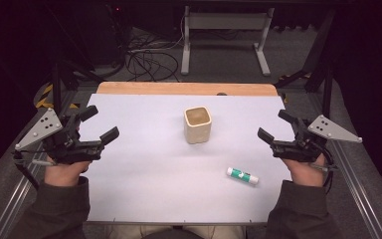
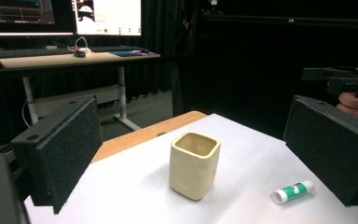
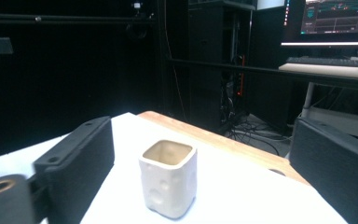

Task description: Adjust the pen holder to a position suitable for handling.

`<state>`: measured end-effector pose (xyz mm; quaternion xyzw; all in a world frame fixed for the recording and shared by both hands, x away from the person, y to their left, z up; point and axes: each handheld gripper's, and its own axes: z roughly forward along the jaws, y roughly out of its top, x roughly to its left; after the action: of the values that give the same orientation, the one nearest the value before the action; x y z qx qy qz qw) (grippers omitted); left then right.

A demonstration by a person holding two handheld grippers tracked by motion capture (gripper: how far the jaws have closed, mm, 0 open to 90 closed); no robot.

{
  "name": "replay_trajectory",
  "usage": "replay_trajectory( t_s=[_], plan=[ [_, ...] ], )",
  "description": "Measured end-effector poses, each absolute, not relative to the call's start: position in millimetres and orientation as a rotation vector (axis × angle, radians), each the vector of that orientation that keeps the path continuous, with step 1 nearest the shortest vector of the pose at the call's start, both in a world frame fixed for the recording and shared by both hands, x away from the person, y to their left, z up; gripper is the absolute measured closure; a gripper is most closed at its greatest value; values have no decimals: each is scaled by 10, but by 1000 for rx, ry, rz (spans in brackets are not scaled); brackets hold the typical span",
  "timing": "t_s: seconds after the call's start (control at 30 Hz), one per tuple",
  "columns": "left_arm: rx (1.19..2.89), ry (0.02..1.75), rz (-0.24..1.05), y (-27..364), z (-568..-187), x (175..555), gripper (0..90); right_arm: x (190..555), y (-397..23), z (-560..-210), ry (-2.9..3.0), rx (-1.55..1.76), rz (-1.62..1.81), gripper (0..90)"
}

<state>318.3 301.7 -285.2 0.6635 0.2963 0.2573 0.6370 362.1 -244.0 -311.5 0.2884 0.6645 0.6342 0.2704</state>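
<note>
Left gripper (image 1: 99, 124) hovers over the left edge of the white tabletop (image 1: 144, 189), jaws spread, nothing between them. Right gripper (image 1: 276, 126) hovers over the right edge, jaws likewise spread and empty. Cream square ceramic cup (image 1: 198, 124) stands upright near the tabletop's centre, slightly toward the far edge, well apart from both grippers. White glue stick with green label (image 1: 242, 175) lies flat toward the near right corner, nearer the right gripper.
</note>
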Motion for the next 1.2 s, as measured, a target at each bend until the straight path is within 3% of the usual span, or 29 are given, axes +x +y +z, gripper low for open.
replay_trajectory(
  t_s=[0.27,0.47,1.2],
  plan=[
    [1533,658,568,2960,-2861,3177,54,3592,-2460,-3219,1857,833,1595,238],
    [1532,659,573,2963,-2863,3173,54,3569,-2553,-3309,1889,866,1574,290],
    [1539,655,573,2954,-2873,3172,54,3571,-2733,-3768,2035,930,1511,311]
  ],
)
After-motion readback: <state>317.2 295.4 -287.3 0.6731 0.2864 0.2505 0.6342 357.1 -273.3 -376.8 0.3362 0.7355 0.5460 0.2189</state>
